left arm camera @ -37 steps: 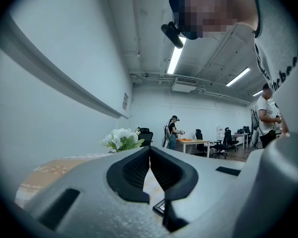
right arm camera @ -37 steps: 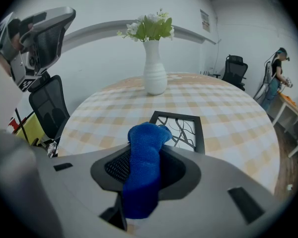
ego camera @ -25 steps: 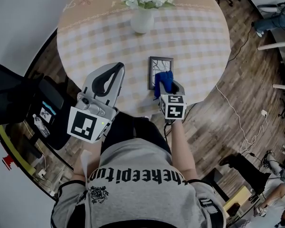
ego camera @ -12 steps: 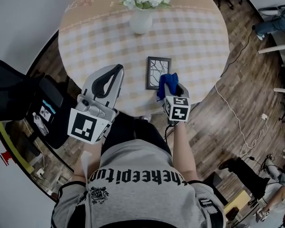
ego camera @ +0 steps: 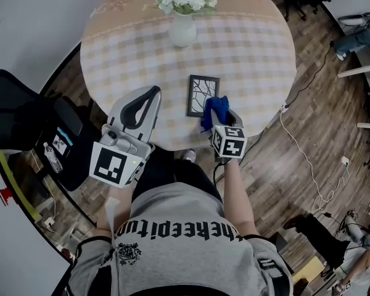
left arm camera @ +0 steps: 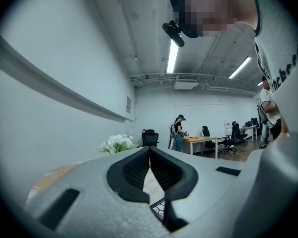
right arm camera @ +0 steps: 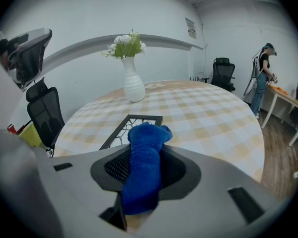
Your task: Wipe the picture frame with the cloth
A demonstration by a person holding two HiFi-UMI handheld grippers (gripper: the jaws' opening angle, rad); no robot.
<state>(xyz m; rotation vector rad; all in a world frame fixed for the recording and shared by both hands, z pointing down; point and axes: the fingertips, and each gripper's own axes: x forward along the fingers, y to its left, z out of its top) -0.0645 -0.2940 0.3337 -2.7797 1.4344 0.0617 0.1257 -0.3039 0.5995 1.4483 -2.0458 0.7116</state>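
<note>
A small dark picture frame [ego camera: 203,95] [right arm camera: 131,126] with a cracked-line pattern lies flat on the checked round table [ego camera: 246,48], near its front edge. My right gripper [ego camera: 222,115] [right arm camera: 144,167] is shut on a blue cloth [ego camera: 214,110] [right arm camera: 144,160], which hangs just off the frame's near right corner. The left gripper [ego camera: 145,100] [left arm camera: 150,168] is shut and holds nothing; it hovers over the table's front left edge, tilted upward, well left of the frame.
A white vase [ego camera: 183,29] [right arm camera: 132,85] of white flowers stands at the far middle of the table. A black office chair [ego camera: 24,119] is at the left, cables [ego camera: 308,159] trail on the wooden floor at the right. People work at desks in the background.
The right gripper with the cloth has drawn back off the frame toward its near right corner. The left gripper has stayed where it was.
</note>
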